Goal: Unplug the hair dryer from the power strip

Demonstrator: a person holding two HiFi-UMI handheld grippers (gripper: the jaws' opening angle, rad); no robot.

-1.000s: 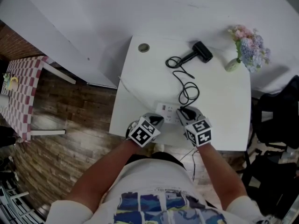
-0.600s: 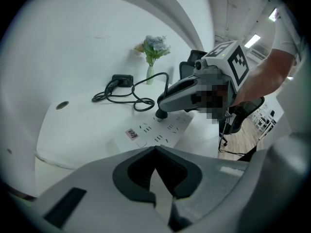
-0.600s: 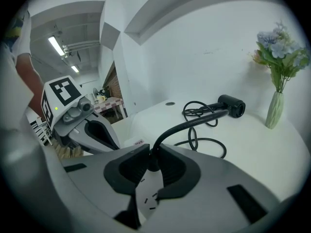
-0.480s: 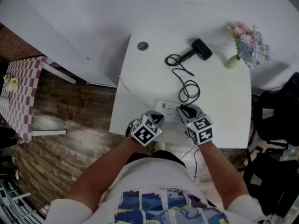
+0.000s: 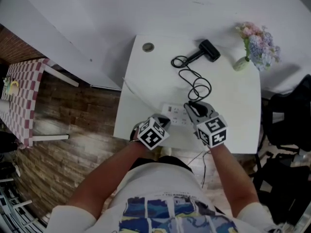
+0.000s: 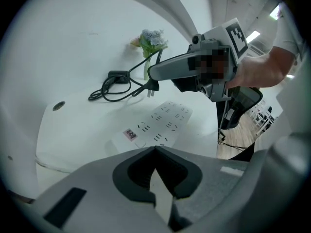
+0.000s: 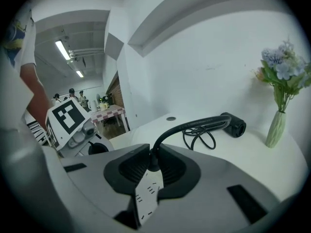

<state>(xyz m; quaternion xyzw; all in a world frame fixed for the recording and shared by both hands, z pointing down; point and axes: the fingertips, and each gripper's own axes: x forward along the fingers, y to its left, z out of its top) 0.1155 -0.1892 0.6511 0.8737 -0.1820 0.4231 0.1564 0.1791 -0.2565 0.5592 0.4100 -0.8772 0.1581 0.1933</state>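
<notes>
Now the plug [image 6: 152, 88] has left the power strip [image 6: 160, 123].

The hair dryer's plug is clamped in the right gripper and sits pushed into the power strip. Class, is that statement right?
Not quite. The plug is clamped in the right gripper, but it is not in the power strip. The left gripper view shows it held in the air above the strip with its pins bare.
</notes>
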